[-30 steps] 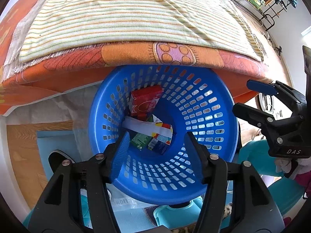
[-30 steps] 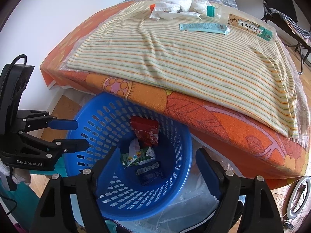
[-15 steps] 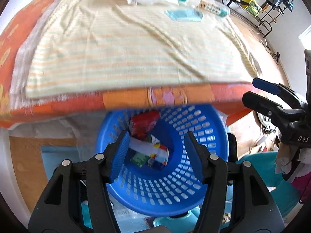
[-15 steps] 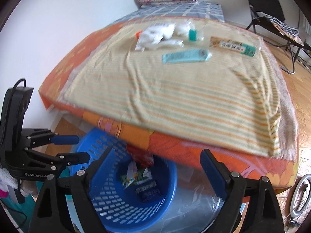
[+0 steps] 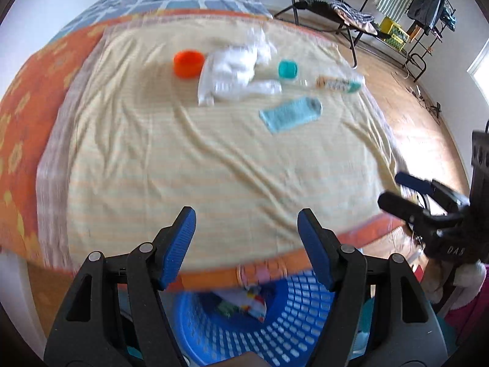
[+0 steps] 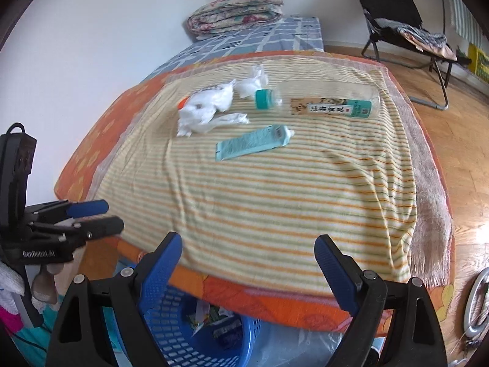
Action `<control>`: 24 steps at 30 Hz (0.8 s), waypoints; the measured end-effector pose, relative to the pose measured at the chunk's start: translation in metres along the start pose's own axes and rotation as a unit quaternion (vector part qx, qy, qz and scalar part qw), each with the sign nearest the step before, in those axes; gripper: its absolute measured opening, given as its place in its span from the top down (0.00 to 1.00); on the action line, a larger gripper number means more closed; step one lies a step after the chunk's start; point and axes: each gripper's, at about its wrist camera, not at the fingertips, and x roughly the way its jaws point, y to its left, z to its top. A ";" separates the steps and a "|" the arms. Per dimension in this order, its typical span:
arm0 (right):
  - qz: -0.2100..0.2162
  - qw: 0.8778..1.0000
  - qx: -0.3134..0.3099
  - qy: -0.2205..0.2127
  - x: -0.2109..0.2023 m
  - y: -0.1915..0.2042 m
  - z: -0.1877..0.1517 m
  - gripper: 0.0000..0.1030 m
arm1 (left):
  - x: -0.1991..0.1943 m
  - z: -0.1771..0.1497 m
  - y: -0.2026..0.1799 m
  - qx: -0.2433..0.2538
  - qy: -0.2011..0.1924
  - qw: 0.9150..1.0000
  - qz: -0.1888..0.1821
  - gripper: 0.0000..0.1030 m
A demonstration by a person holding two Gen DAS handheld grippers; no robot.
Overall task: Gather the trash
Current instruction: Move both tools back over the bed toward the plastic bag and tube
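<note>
Trash lies at the far end of the striped bed cover: crumpled white tissues (image 5: 235, 73) (image 6: 204, 108), an orange cap (image 5: 188, 63), a clear bottle (image 6: 318, 102) (image 5: 330, 82) with a teal cap, and a teal tube (image 6: 253, 145) (image 5: 292, 114). A blue basket (image 5: 275, 327) (image 6: 195, 333) with wrappers inside stands below the near bed edge. My left gripper (image 5: 246, 244) is open and empty above the basket. My right gripper (image 6: 247, 270) is open and empty over the near bed edge. Each gripper shows in the other's view, the right one (image 5: 428, 205) and the left one (image 6: 76, 223).
The bed (image 6: 275, 202) has an orange sheet under the striped cover. A folded quilt (image 6: 235, 9) lies at its far end by the white wall. A black folding chair (image 6: 403, 27) stands on the wood floor at the right, with a drying rack (image 5: 428, 6) beyond.
Both grippers have risen from looking down into the basket to looking across the bed top. The trash on the bed has come into fuller view. Both stay open.
</note>
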 end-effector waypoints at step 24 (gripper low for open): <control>0.005 0.993 0.119 -0.009 0.072 -0.062 0.091 0.34 | 0.064 0.124 0.021 -0.076 -0.029 0.997 -0.003 0.25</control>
